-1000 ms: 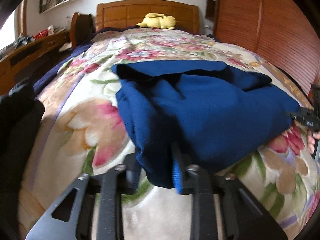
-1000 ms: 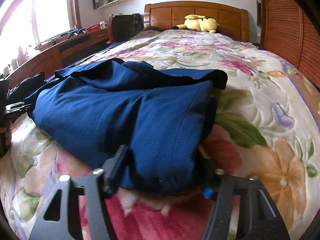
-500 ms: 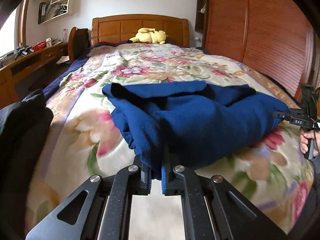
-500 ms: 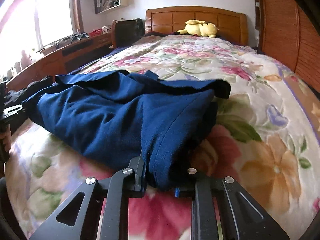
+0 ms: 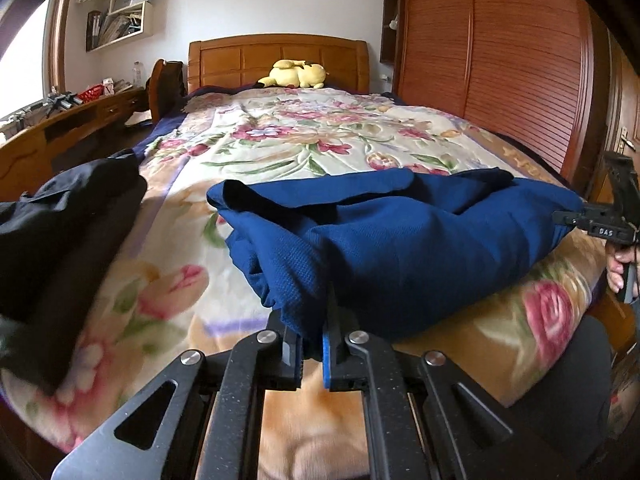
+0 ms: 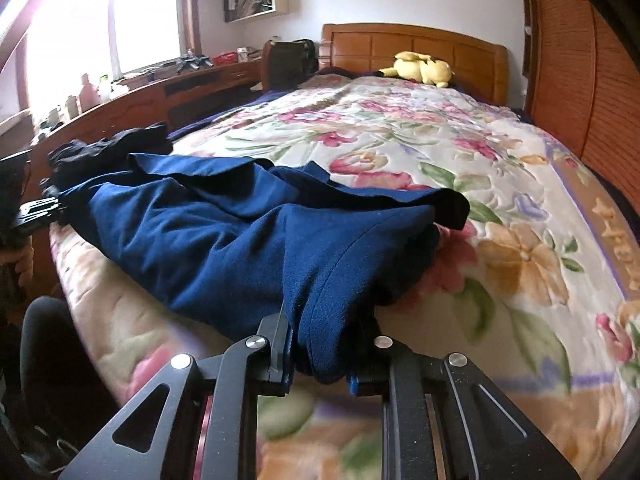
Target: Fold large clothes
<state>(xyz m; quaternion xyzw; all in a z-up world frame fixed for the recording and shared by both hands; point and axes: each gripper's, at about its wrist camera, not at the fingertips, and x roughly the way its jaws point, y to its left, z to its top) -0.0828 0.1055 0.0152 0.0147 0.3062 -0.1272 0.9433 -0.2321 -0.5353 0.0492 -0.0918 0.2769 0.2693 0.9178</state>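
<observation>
A dark blue garment (image 5: 400, 236) lies partly folded across the near end of the flowered bed (image 5: 304, 136). My left gripper (image 5: 314, 346) is shut on the garment's near left corner, a thin fold pinched between its pads. In the right wrist view the same blue garment (image 6: 240, 240) stretches to the left, and my right gripper (image 6: 320, 360) is shut on a thicker bunch of its near right corner. The right gripper (image 5: 600, 224) also shows at the far right of the left wrist view, with a hand (image 5: 618, 276) below it.
A black garment (image 5: 60, 232) is piled at the bed's left edge. A yellow plush toy (image 5: 294, 74) rests by the wooden headboard (image 5: 276, 56). A long wooden desk (image 6: 132, 104) with clutter runs along the left; a slatted wooden wardrobe (image 5: 500, 60) stands on the right.
Both grippers closed on the blue garment's near corners and drew back toward the foot of the bed, pulling the garment with them. The black pile came further into the left view.
</observation>
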